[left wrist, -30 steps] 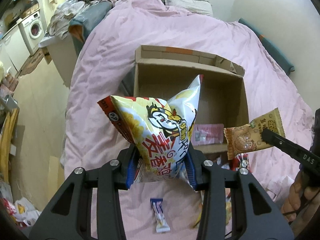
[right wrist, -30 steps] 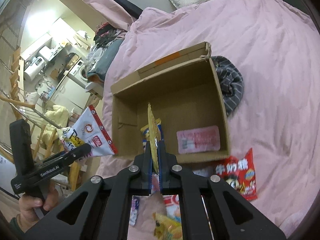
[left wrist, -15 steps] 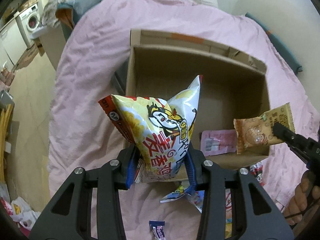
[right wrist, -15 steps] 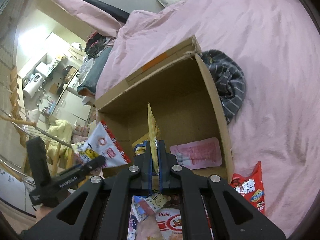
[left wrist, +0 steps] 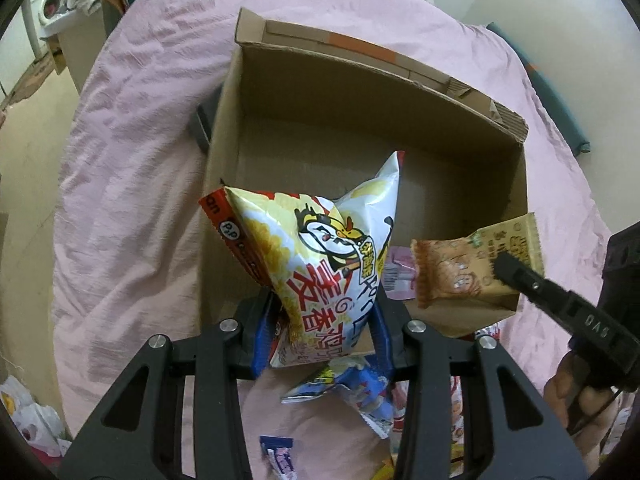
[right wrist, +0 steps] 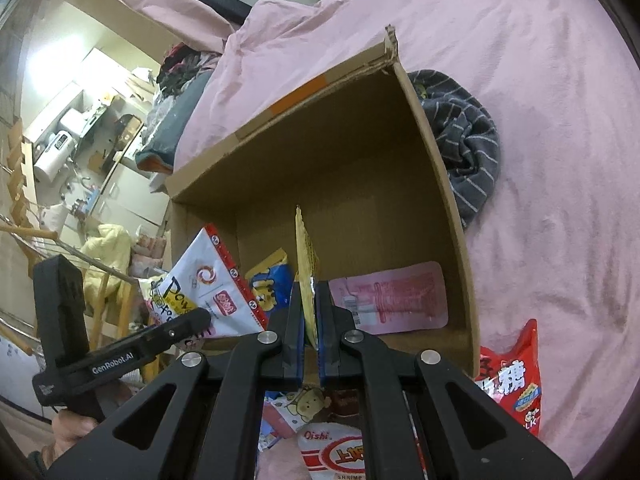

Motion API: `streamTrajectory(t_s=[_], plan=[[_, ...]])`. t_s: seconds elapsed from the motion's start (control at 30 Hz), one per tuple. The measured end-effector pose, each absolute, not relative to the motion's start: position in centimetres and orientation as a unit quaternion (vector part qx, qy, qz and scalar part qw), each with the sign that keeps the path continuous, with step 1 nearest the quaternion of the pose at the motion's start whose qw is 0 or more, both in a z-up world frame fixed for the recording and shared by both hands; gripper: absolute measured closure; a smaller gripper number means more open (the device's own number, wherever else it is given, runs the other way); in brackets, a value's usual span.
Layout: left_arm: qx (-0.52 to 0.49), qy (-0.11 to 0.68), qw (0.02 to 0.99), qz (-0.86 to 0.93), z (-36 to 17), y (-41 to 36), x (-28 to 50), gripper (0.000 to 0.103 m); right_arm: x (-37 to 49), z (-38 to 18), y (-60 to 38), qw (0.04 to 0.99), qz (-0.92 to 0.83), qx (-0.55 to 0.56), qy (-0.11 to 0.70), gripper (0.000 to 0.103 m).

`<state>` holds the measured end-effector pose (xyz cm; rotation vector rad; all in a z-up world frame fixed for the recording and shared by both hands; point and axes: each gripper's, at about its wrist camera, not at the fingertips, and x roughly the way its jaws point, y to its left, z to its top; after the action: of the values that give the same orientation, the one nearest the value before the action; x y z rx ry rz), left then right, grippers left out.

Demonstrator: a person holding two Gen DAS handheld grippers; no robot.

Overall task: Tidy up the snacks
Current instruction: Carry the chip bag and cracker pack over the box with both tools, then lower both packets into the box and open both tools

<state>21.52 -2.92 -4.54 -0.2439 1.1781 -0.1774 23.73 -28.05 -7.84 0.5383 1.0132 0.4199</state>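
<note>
Snacks hang over the cardboard box [left wrist: 400, 92] ahead because we clamp a chip bag [left wrist: 320, 264] in the left hand-held gripper [left wrist: 320, 344] and a flat brown packet [right wrist: 306, 276] in the right hand-held gripper [right wrist: 310, 344], ready to drop in.

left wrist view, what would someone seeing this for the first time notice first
The puffy yellow and white chip bag fills the centre, pinched in the left gripper over the near edge of the open cardboard box. To its right, the right gripper holds a small tan snack packet over the box's near right corner. The box sits on a pink bedspread, with one pink packet lying flat inside.
</note>
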Motion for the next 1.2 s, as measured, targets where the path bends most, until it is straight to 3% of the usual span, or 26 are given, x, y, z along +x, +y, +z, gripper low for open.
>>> streamTrajectory(t_s=[0.67, 0.73, 0.93, 1.2], plan=[[-0.062, 0.529, 0.842, -0.085, -3.7, -4.3, 20.8, 0.062, 24.0, -8.0, -26.6, 0.817, 0.201, 0.235, 0.486, 0.098], [-0.059, 0.527, 0.843, -0.086, -3.6, -4.3, 20.8, 0.059, 24.1, -8.0, -26.4, 0.817, 0.202, 0.234, 0.487, 0.098], [-0.056, 0.512, 0.854, -0.075, -3.1, -4.2, 20.7, 0.027, 24.1, -7.9, -26.1, 0.822, 0.199, 0.223, 0.485, 0.093], [-0.034, 0.470, 0.879, -0.067, -1.4, -4.3, 20.0, 0.025, 23.5, -6.4, -25.9, 0.858, 0.167, 0.171, 0.454, 0.086]])
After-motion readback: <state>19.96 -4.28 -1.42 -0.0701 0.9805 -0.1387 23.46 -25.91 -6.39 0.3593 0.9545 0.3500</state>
